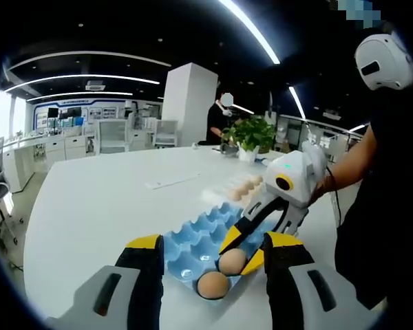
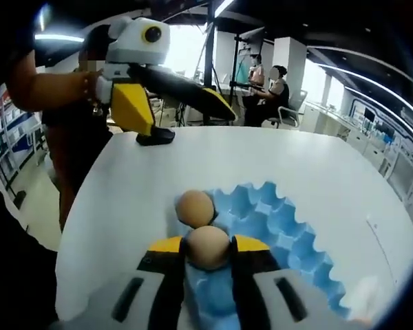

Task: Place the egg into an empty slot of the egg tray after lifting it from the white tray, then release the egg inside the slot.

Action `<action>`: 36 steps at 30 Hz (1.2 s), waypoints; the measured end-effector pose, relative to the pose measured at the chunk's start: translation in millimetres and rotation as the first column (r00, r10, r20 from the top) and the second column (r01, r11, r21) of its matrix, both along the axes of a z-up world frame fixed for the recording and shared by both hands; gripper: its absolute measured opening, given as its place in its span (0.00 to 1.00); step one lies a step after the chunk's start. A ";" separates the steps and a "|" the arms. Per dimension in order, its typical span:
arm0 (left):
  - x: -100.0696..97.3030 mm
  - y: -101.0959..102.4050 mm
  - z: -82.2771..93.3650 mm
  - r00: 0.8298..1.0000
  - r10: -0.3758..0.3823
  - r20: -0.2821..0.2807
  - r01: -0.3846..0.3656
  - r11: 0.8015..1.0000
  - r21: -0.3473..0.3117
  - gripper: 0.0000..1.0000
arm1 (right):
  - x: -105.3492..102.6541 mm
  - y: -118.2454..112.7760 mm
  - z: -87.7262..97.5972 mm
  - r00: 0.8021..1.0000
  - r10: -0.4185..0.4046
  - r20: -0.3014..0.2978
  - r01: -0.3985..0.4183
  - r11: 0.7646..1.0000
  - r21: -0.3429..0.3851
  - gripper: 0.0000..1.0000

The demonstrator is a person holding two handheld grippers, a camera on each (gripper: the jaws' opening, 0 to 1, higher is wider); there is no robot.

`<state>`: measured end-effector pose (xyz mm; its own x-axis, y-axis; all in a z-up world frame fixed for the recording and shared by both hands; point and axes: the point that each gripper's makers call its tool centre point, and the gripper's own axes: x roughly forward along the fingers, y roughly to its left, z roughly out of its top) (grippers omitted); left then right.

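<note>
The egg tray (image 2: 282, 227) is light blue. The egg (image 2: 208, 247) between the right tongs (image 2: 208, 256) is tan-brown, as is the second egg (image 2: 195, 207) beside it. Both tongs are black with yellow tips, the left tongs (image 1: 213, 258) included, on white-grey bodies. The desk (image 1: 103, 199) is plain white. The potted plant (image 1: 251, 132) has green leaves and a white pot.

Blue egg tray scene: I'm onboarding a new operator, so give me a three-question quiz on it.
1. True or false: the right gripper has its jaws around an egg.
2. How many eggs are at the blue egg tray, counting the held one? A one, B two, C four.
3. Fill in: the left gripper jaws are ____.

Key: 1 true; 2 B; 3 open, with a second egg between them in the left gripper view.
</note>
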<state>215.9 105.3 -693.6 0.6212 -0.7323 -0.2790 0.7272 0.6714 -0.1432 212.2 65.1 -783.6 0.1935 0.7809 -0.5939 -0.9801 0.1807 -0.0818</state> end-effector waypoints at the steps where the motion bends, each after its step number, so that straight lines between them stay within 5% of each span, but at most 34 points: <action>1: 0.1 0.2 0.3 1.000 0.001 0.001 -0.001 1.000 0.000 0.59 | 0.1 -0.1 -0.4 1.000 0.003 0.011 -0.003 1.000 0.003 0.26; 15: -1.3 -3.5 6.8 1.000 0.003 0.011 -0.003 1.000 0.001 0.59 | 0.0 -8.5 3.2 0.997 0.018 0.081 -0.023 0.998 0.055 0.32; 36: -1.5 -8.9 9.0 1.000 -0.013 0.021 0.013 1.000 0.017 0.58 | -1.6 -66.3 20.7 0.993 -0.112 0.045 0.106 0.988 0.109 0.30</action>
<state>214.4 96.4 -684.6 0.6177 -0.7356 -0.2782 0.7386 0.6641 -0.1162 210.6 -1.2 -762.9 0.3085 0.8117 -0.4959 -0.9492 0.2965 -0.1053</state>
